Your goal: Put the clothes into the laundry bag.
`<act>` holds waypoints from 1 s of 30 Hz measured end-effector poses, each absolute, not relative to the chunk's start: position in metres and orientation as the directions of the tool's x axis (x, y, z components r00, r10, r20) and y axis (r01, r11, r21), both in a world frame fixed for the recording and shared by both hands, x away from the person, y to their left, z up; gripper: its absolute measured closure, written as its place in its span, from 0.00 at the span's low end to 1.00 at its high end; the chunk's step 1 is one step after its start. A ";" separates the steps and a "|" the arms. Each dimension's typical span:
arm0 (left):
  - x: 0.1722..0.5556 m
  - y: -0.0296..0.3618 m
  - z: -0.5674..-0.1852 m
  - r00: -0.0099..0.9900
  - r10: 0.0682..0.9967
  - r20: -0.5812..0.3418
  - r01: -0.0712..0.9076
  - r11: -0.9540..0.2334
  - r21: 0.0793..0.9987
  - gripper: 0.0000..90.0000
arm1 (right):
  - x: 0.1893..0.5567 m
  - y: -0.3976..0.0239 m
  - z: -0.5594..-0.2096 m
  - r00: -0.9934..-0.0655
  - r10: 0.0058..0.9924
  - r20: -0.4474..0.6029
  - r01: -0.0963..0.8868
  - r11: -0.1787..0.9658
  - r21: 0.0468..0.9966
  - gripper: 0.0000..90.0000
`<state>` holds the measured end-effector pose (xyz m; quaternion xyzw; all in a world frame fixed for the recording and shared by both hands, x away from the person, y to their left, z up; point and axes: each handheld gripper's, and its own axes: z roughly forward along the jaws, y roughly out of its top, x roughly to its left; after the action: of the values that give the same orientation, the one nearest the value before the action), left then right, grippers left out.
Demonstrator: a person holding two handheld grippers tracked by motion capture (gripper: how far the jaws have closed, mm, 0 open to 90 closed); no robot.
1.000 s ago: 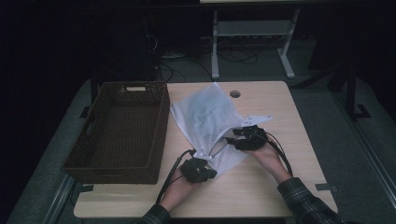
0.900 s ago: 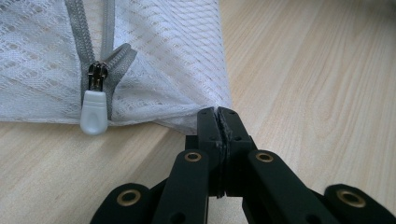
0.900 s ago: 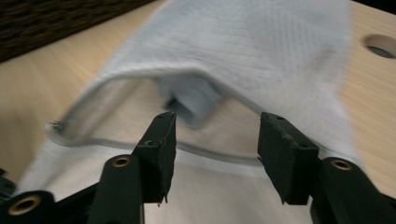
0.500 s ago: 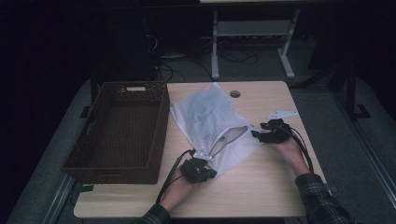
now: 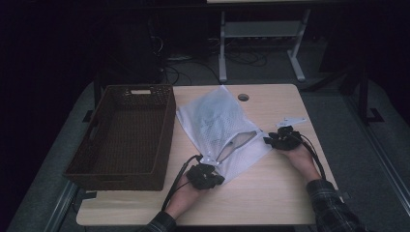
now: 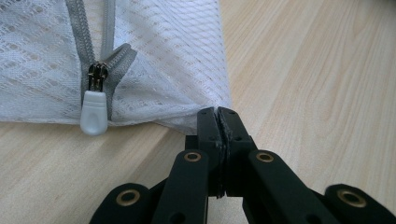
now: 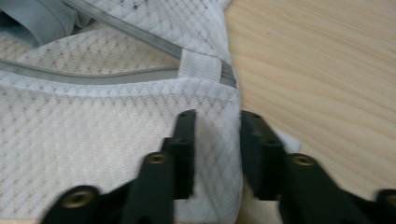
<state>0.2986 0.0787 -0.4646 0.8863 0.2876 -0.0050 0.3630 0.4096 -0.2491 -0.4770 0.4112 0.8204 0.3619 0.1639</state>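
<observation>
On the table [image 5: 270,193], beside the empty wicker basket [image 5: 121,140], lies the white mesh laundry bag [image 5: 217,121], flat on the wood with its zipped mouth partly open toward you. Something pale and folded shows inside the opening; what it is cannot be told.

Your left gripper [image 5: 205,175] is clenched on the bag's near corner. In the left gripper view its jaws stand pressed together with the mesh edge pinched between them, and the zipper pull [image 6: 94,113] rests on the table just to the left of that corner, at the closed end of the zip.

Your right gripper [image 5: 283,139] sits at the far end of the opening, on the bag's right edge. Its jaws have just been closing, and in the right gripper view the folded edge of the bag lies between them, but a gap remains on the right side, so the pads are not yet pressing. Count this tool as released for now.

The relation that matters: the zip runs as a long line from your left gripper up and right to your right gripper, so each hand is stationed at one end. My judgement is that the right jaws must finish their bite on that edge before the mouth can be spread; a shallow bite would likely slip.
</observation>
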 end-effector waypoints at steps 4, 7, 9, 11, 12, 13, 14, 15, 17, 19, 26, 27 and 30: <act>0.298 0.078 -0.464 0.835 0.509 -0.208 0.509 -0.574 0.641 0.99 | 0.409 -0.247 -0.477 -0.631 0.775 0.044 0.552 0.408 0.727 0.95; 0.299 0.080 -0.463 0.833 0.513 -0.207 0.510 -0.569 0.645 0.99 | 0.406 -0.245 -0.475 -0.630 0.776 0.019 0.546 0.425 0.722 0.98; 0.300 0.082 -0.461 0.831 0.517 -0.206 0.512 -0.564 0.648 0.99 | 0.404 -0.246 -0.474 -0.628 0.778 0.017 0.547 0.426 0.720 0.98; 0.301 0.085 -0.460 0.824 0.527 -0.208 0.518 -0.554 0.651 0.99 | 0.400 -0.247 -0.471 -0.630 0.776 0.002 0.543 0.440 0.715 0.98; 0.302 0.086 -0.460 0.821 0.532 -0.208 0.522 -0.550 0.652 0.99 | 0.398 -0.248 -0.469 -0.630 0.777 -0.003 0.545 0.444 0.711 0.98; 0.303 0.089 -0.459 0.817 0.538 -0.206 0.525 -0.547 0.652 0.99 | 0.396 -0.248 -0.468 -0.630 0.776 -0.009 0.544 0.450 0.709 0.98; 0.303 0.090 -0.459 0.813 0.545 -0.206 0.529 -0.542 0.653 0.99 | 0.392 -0.249 -0.466 -0.628 0.778 -0.017 0.542 0.453 0.708 0.98; 0.304 0.092 -0.458 0.811 0.549 -0.203 0.529 -0.539 0.655 0.99 | 0.390 -0.250 -0.465 -0.628 0.778 -0.018 0.543 0.455 0.706 0.98; 0.306 0.096 -0.456 0.802 0.564 -0.196 0.534 -0.532 0.657 0.99 | 0.383 -0.252 -0.464 -0.631 0.775 -0.029 0.545 0.470 0.695 0.98; 0.307 0.100 -0.454 0.797 0.574 -0.190 0.537 -0.528 0.658 0.99 | 0.378 -0.254 -0.463 -0.630 0.776 -0.028 0.552 0.472 0.688 0.98; 0.311 0.110 -0.452 0.771 0.607 -0.191 0.558 -0.499 0.663 0.99 | 0.347 -0.262 -0.454 -0.639 0.769 -0.020 0.548 0.473 0.690 0.98; 0.312 0.112 -0.451 0.766 0.614 -0.191 0.562 -0.495 0.663 0.99 | 0.344 -0.263 -0.453 -0.639 0.769 -0.019 0.548 0.472 0.691 0.98; 0.312 0.114 -0.451 0.763 0.619 -0.185 0.563 -0.497 0.660 0.99 | 0.329 -0.263 -0.451 -0.646 0.762 -0.031 0.541 0.487 0.686 0.98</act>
<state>0.3125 0.1141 -0.4513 0.8644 0.3419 0.0381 0.3667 0.3287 -0.2626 -0.4509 0.3853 0.8456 0.3288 0.1683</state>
